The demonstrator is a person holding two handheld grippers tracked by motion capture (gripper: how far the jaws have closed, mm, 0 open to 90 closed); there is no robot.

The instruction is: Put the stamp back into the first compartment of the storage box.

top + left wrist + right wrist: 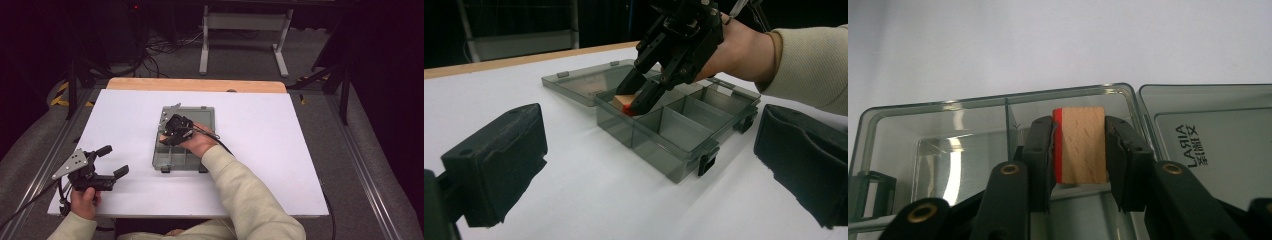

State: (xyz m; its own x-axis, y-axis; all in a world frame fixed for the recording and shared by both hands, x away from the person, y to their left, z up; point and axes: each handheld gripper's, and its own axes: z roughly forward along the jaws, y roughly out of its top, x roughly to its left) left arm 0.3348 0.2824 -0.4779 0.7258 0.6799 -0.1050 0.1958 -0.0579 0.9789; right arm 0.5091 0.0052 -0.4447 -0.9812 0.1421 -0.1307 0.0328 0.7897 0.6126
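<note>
A small wooden block [1083,150] with one red face sits between the pads of my right gripper [1079,127], which is shut on it. The right gripper [167,136] holds the block [620,102] tilted down into a corner compartment of a smoky clear organiser box [161,165], beside the hinge of its open lid [192,112]. I cannot tell whether the block touches the compartment floor. My left gripper [116,160] rests at the table's front left, well apart from the box [649,145], jaws wide open with nothing between them.
The box lies mid-table on a white sheet [275,130], its lid [584,82] flat on the far side. The other compartments [704,112] hold nothing. A wooden table edge [195,85] runs along the back, with a white frame [245,22] and cables beyond.
</note>
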